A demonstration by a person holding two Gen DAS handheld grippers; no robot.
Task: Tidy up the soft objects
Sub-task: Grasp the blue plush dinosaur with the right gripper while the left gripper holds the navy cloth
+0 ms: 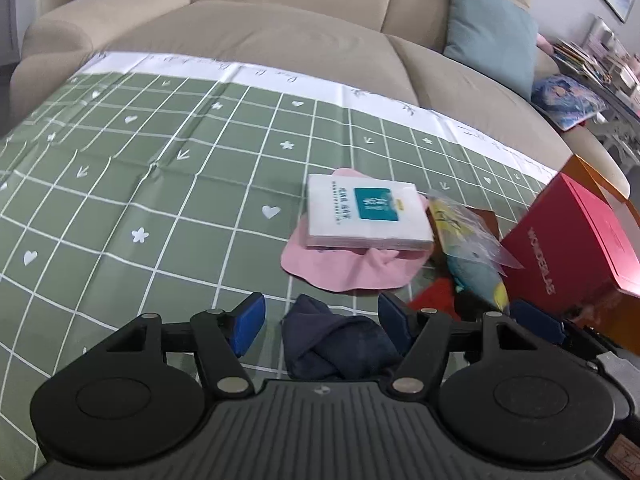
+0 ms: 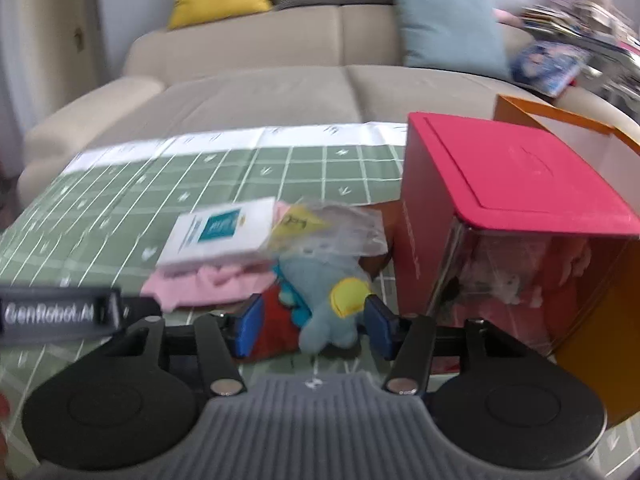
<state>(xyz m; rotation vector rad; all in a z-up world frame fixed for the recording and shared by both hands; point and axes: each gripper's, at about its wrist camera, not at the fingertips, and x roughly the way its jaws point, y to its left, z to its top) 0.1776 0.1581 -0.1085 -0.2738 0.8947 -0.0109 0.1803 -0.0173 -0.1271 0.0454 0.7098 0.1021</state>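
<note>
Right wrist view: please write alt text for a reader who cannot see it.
The open right gripper frames a blue plush toy lying on a green checked cloth. A white tissue pack on pink cloth lies left, a red box right.

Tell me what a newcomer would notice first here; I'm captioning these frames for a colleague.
Probably the red box, big at the right edge of the green checked tablecloth. Next, the white tissue pack lying on a pink cloth mid-table, and the blue plush toy lying between the open right gripper's fingers.
</note>
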